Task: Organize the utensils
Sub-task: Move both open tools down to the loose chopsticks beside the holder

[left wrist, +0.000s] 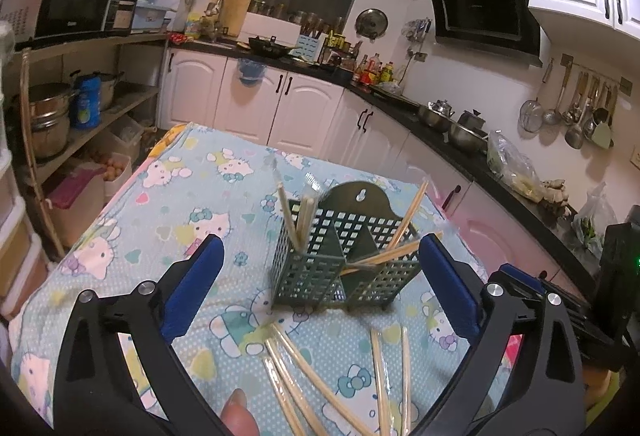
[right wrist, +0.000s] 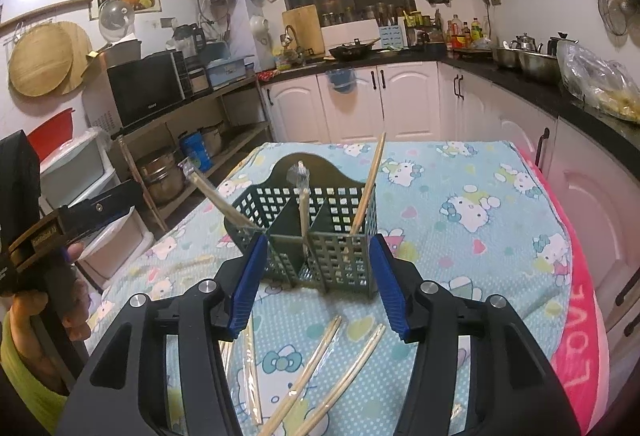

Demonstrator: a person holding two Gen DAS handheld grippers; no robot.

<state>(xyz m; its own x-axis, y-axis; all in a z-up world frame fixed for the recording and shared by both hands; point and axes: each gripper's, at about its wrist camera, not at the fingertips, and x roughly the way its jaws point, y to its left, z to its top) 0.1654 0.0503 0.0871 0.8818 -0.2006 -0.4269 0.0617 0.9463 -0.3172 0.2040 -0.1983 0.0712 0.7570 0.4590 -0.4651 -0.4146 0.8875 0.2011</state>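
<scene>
A dark green perforated utensil holder (left wrist: 344, 256) (right wrist: 316, 232) stands upright on the cartoon-print tablecloth, with several wrapped chopsticks (left wrist: 298, 216) (right wrist: 370, 184) leaning out of its compartments. More wrapped chopsticks (left wrist: 296, 376) (right wrist: 320, 360) lie loose on the cloth in front of it. My left gripper (left wrist: 320, 288) is open wide just short of the holder, nothing between its blue pads (left wrist: 196, 288). My right gripper (right wrist: 318, 284) is open too, its pads (right wrist: 246, 284) either side of the holder's near face without touching it.
The table (right wrist: 500, 204) fills the near ground, with a pink towel (right wrist: 580, 316) along its right edge. Kitchen cabinets and a dark counter (left wrist: 460, 144) run behind and to the right. Shelves with pots (left wrist: 52, 116) stand left. A hand (right wrist: 60, 300) holds the left gripper's grip.
</scene>
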